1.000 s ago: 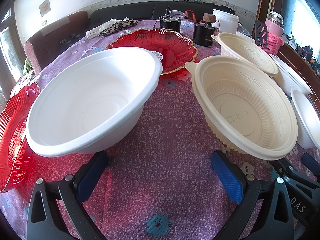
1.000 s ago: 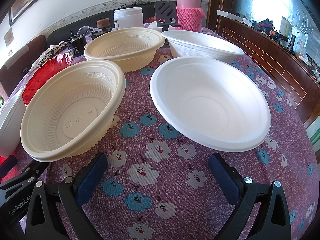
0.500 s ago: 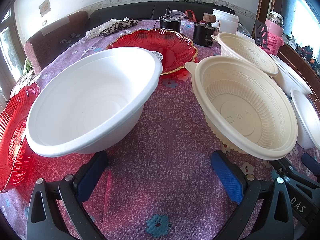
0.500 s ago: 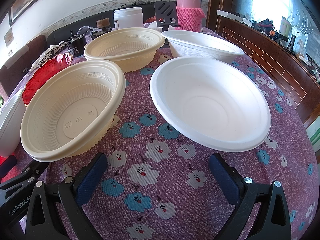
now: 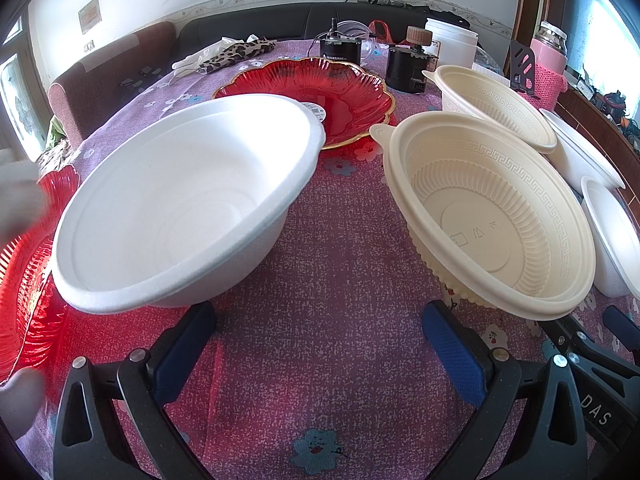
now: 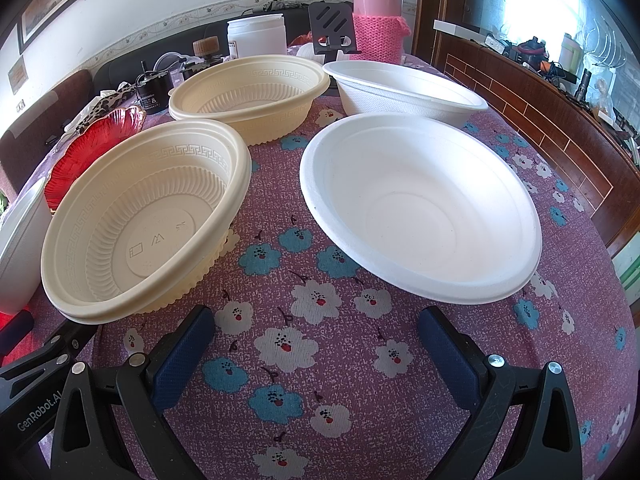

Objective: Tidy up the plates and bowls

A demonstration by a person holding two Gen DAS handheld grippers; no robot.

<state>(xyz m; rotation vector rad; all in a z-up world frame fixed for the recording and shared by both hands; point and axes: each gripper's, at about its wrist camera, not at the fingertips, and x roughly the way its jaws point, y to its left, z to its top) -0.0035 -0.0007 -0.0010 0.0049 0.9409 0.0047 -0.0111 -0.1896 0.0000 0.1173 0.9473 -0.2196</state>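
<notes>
My left gripper [image 5: 320,344] is open and empty, low over the purple cloth. Just beyond its left finger sits a white foam bowl [image 5: 180,204]; a cream ribbed plastic bowl [image 5: 492,216] lies past its right finger. A red glass plate [image 5: 308,92] stands behind them, and another red plate [image 5: 24,280] shows at the left edge. My right gripper [image 6: 316,344] is open too, holding nothing. Ahead of it are the same cream bowl [image 6: 144,224], a white foam bowl [image 6: 420,208], a second cream bowl [image 6: 248,96] and another white bowl [image 6: 404,88].
At the table's far end stand a pink flask in a knitted sleeve [image 6: 378,16], a white jar [image 6: 256,38], a black phone stand [image 6: 332,26] and dark jars [image 5: 408,64]. A blurred pale shape [image 5: 20,196] shows at the left. A wooden sideboard [image 6: 540,116] runs along the right.
Both grippers and all the bowls hold still. A blurred pale shape has come into the left edge of the left wrist view.
</notes>
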